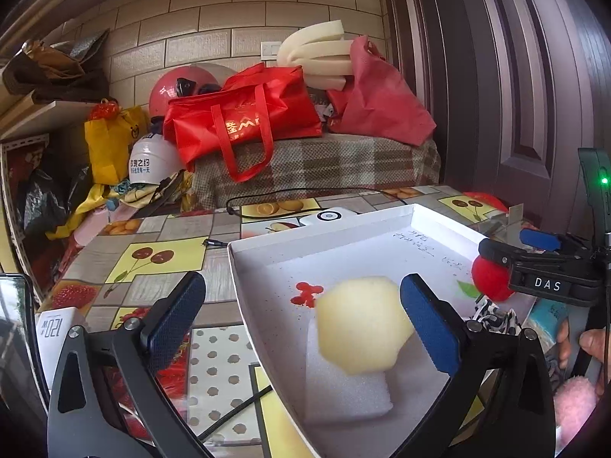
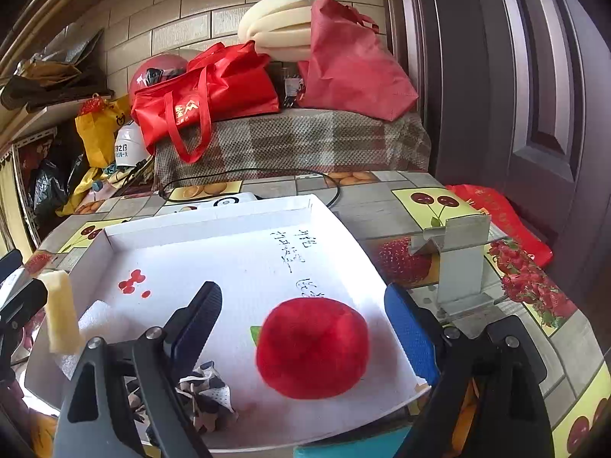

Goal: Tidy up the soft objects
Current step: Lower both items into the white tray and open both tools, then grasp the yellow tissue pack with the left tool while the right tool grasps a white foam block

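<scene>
A white shallow box (image 1: 324,244) (image 2: 214,229) lies on the fruit-print table. My left gripper (image 1: 305,316) is open above it; a pale yellow sponge (image 1: 361,324) hangs between its fingers, touching neither pad, above a white foam block (image 1: 343,393). The sponge shows edge-on in the right wrist view (image 2: 61,313). My right gripper (image 2: 305,328) is open over the box, with a red plush ball (image 2: 313,347) between its fingers, apart from both pads. The ball shows behind the right gripper in the left wrist view (image 1: 488,278). A patterned cloth (image 2: 208,389) lies in the box's near corner.
A metal stand (image 2: 458,259) is on the table right of the box. A black cable (image 1: 305,192) and a white device (image 1: 328,215) lie behind it. A pink plush (image 1: 573,408) is at lower right. Red bags (image 1: 244,122) sit on a checked bench behind.
</scene>
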### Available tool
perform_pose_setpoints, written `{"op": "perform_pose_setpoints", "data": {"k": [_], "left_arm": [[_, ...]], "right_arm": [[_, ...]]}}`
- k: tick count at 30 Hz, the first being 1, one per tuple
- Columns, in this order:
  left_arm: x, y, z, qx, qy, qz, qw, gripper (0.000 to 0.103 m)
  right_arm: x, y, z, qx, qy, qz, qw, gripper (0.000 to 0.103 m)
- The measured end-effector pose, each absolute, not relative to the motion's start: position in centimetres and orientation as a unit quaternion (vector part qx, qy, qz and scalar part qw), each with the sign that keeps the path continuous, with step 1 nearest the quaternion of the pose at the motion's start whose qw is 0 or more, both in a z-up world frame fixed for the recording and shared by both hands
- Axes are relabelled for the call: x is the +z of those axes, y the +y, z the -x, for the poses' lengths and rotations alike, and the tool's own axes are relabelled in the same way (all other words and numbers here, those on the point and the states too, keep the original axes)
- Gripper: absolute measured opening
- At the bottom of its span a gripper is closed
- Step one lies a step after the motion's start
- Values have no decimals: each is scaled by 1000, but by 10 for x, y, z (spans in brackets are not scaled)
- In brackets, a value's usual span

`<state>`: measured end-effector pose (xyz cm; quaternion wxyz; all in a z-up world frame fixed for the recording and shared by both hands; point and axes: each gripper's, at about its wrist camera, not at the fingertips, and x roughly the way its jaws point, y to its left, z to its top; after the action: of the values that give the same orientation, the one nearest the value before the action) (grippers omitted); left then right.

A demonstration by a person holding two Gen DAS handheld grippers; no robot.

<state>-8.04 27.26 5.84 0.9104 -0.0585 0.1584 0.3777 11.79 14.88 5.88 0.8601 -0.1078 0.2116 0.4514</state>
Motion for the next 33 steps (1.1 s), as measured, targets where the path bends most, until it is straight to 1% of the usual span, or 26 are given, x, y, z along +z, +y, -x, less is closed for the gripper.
{"op": "perform_pose_setpoints", "data": {"k": [3, 6, 12, 18, 24, 26, 30, 33], "left_arm": [[60, 272, 86, 391, 143, 61, 907, 103], [60, 274, 92, 402, 140, 73, 902, 103], [59, 270, 105, 409, 138, 87, 898, 103], [57, 259, 126, 390, 146, 104, 903, 103], [53, 229, 143, 330, 181, 77, 923, 103], [52, 216, 147, 299, 198, 59, 932, 103], [44, 202, 146, 236, 253, 43, 937, 103], [38, 201, 140, 214, 290, 43, 932, 103]], "right_arm": [[62, 147, -116, 445, 198, 103, 867, 89], [66, 137, -114, 435, 178, 81, 879, 103], [70, 115, -111, 410, 166, 53, 895, 103], [70, 91, -94, 395, 163, 61, 902, 103], [69, 53, -71, 418, 175, 61, 890, 103], [66, 40, -67, 429, 192, 66, 880, 103], [58, 7, -72, 444, 251, 68, 858, 103], [53, -31, -82, 445, 285, 45, 848, 103]]}}
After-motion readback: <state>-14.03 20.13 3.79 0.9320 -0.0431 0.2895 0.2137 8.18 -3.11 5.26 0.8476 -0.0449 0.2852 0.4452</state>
